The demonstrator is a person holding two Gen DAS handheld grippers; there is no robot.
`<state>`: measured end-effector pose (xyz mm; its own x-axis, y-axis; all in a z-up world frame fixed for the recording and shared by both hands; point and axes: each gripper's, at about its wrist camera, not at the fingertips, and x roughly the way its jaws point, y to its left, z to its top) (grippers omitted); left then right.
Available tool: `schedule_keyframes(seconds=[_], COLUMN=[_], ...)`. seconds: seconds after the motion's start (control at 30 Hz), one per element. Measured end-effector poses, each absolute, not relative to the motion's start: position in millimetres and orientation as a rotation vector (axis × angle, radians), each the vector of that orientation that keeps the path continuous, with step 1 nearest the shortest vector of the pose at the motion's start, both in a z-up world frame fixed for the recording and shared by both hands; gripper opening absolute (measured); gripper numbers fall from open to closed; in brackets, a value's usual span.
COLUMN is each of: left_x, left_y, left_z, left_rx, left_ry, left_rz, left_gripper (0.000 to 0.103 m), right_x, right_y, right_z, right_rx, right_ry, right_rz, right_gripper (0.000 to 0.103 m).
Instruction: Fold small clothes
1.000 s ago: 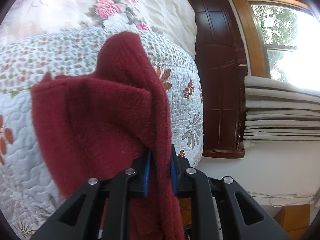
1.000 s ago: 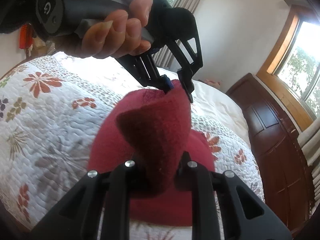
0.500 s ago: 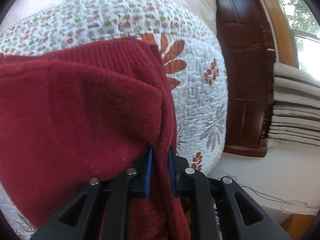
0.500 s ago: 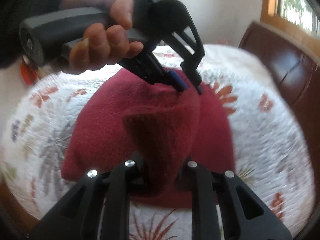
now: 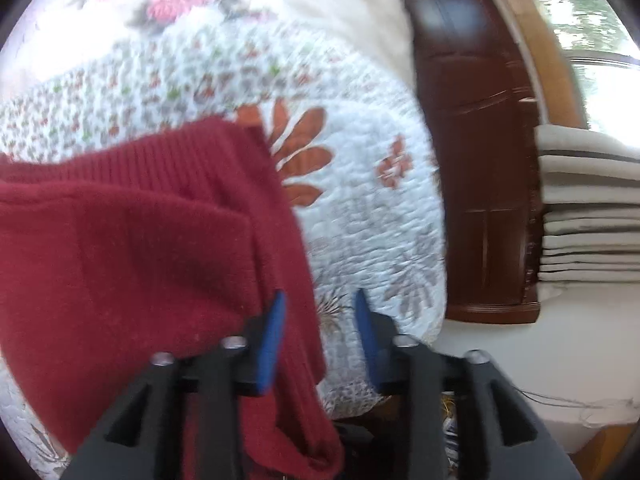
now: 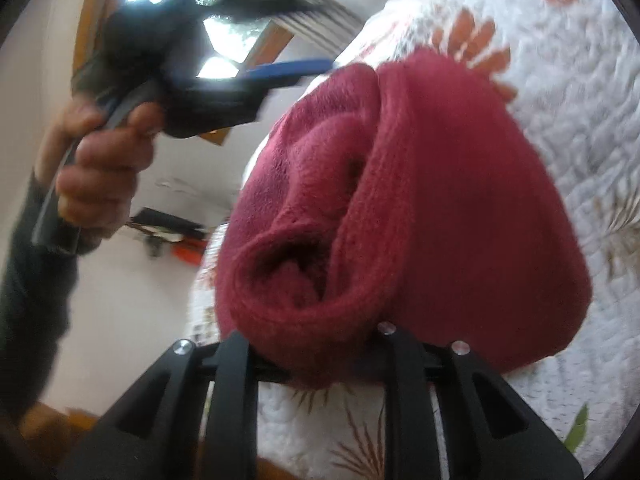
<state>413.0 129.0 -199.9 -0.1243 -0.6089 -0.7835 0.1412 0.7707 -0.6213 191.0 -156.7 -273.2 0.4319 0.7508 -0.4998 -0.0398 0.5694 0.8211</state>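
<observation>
On the floral quilt (image 5: pixel 360 208), your red knit garment (image 5: pixel 132 248) lies partly folded; left gripper (image 5: pixel 320 320) spread, empty, right gripper's (image 6: pixel 320 344) grip hidden.

garment (image 5: pixel 132 248): fuzzy red knit | bedspread (image 5: pixel 360 216): quilted cloth | headboard (image 5: pixel 480 184): glossy wood

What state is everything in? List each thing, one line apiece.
Left tongs: open, blue pads apart, gripping nothing.
Right tongs: tips hidden under cloth; open or shut unclear.
Red knit garment: doubled over, bunched, lying on the quilt.
Quilt: spread over the bed.
Pale linens: folded, stacked.
</observation>
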Motion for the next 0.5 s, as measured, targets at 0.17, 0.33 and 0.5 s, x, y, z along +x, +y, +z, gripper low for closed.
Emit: schedule_keyframes(seconds=[0.17, 0.33, 0.5], left_x=[373.5, 283.3, 185.7], left_y=[178.2, 212.5, 180.1], left_z=[-148.7, -112.4, -125.4], left_rx=[-0.347, -0.171, 0.285], left_ry=[1.398, 1.177, 0.904], left_rz=[-0.693, -0.685, -0.495], left_gripper=[0.064, 0.086, 0.091], right_x=[196.4, 228.8, 297.5], right_y=[-173.0, -204.7, -201.7], right_z=[-274.6, -264.9, -268.9], right_rx=[0.907, 0.999, 1.014], right_ry=[1.033, 1.075, 1.213], right_rz=[0.691, 0.788, 0.834], right_gripper=[0.063, 0.079, 0.091])
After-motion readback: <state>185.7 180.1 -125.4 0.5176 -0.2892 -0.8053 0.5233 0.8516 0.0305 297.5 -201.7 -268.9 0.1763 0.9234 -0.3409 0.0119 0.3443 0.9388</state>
